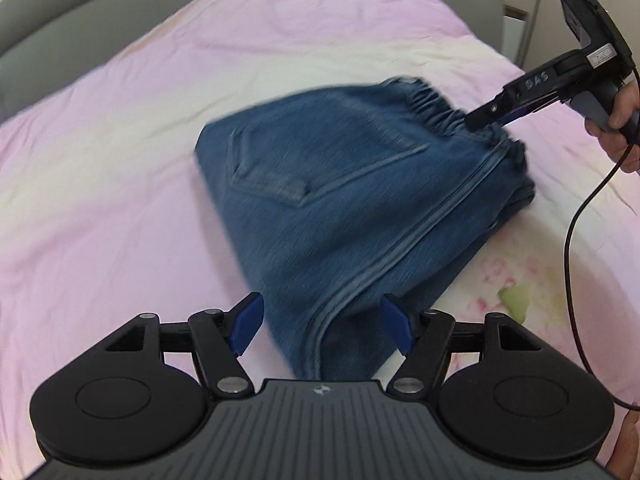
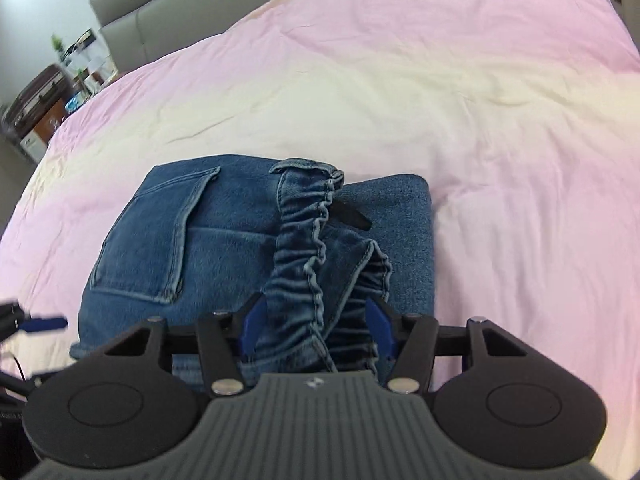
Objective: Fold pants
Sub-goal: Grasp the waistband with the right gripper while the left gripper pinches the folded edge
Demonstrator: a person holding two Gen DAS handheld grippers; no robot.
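Pants: your blue denim pants (image 1: 352, 200) lie folded into a compact stack near the middle of the bed, back pocket (image 1: 288, 168) facing up.
Waistband: the gathered elastic waistband (image 2: 304, 264) is bunched and stands raised above the stack in the right wrist view, running from between your right fingers away from the camera.
Left gripper: your left gripper (image 1: 322, 324) sits at the near end of the stack with its blue pads (image 1: 246, 326) spread wide apart. The denim edge with its seam lies between them, touching neither pad that I can see.
Right gripper: your right gripper (image 2: 316, 326) has the waistband fabric filling the gap between its blue pads (image 2: 252, 326). The pads are partly hidden by folds, so I cannot tell whether they clamp the cloth or merely flank it.
Cross view: from the left wrist camera, your right gripper (image 1: 486, 116) meets the waistband at the far right corner of the stack, with your hand (image 1: 618, 128) on its handle.
Bedding: a pink and cream sheet (image 1: 120, 140) covers the bed, lightly creased.
Surroundings: a grey headboard (image 2: 160, 12) stands behind the bed; a suitcase (image 2: 38, 96) stands at the far left.
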